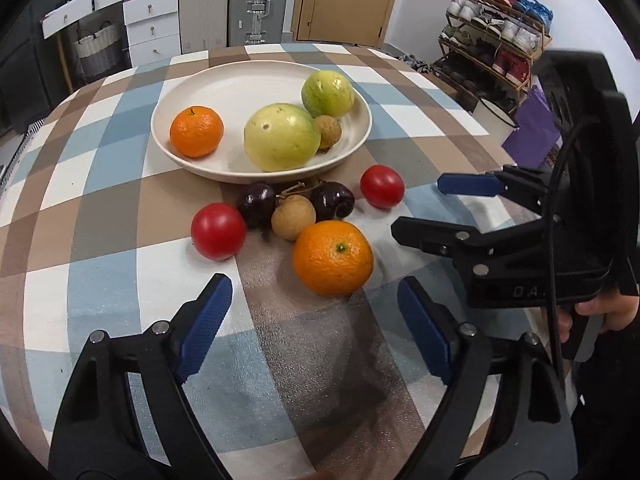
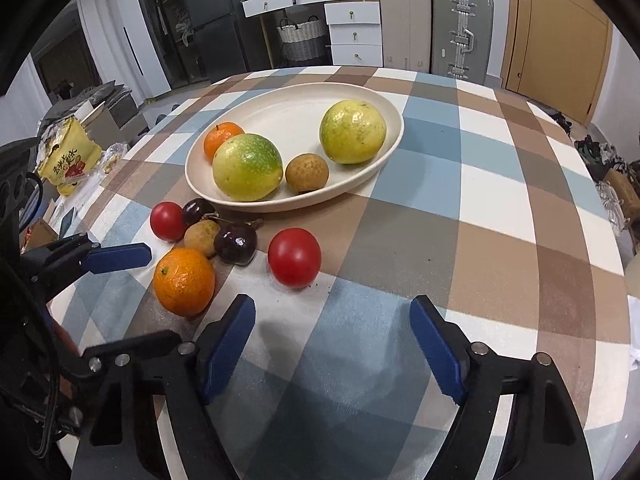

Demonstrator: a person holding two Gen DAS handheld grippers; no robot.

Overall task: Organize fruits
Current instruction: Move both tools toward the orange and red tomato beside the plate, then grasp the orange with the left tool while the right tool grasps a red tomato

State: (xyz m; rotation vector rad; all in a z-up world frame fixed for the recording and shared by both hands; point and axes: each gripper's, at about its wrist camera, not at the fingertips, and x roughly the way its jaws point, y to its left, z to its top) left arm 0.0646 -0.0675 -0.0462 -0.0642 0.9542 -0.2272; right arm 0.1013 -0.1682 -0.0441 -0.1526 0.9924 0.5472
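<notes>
A cream plate (image 1: 200, 80) (image 2: 280, 96) holds a mandarin (image 1: 196, 131), two yellow-green fruits (image 1: 281, 137) (image 1: 327, 93) and a small brown longan (image 1: 329, 131). On the checked cloth in front of it lie two red tomatoes (image 1: 218, 231) (image 1: 382, 186), two dark cherries (image 1: 257, 204) (image 1: 333, 201), a longan (image 1: 293, 217) and an orange (image 1: 333, 258) (image 2: 184, 282). My left gripper (image 1: 314, 300) (image 2: 160, 296) is open, with the orange just ahead between its fingertips and untouched. Empty and open, my right gripper (image 2: 332, 312) (image 1: 424, 208) has a tomato (image 2: 294, 256) beyond its left finger.
The round table's edge curves close on all sides. A yellow snack bag (image 2: 68, 156) and clutter lie off the table's left. Drawers, two suitcases (image 2: 460, 28) and a shoe rack (image 1: 496, 36) stand beyond the table. A hand (image 1: 608, 312) holds the right gripper's handle.
</notes>
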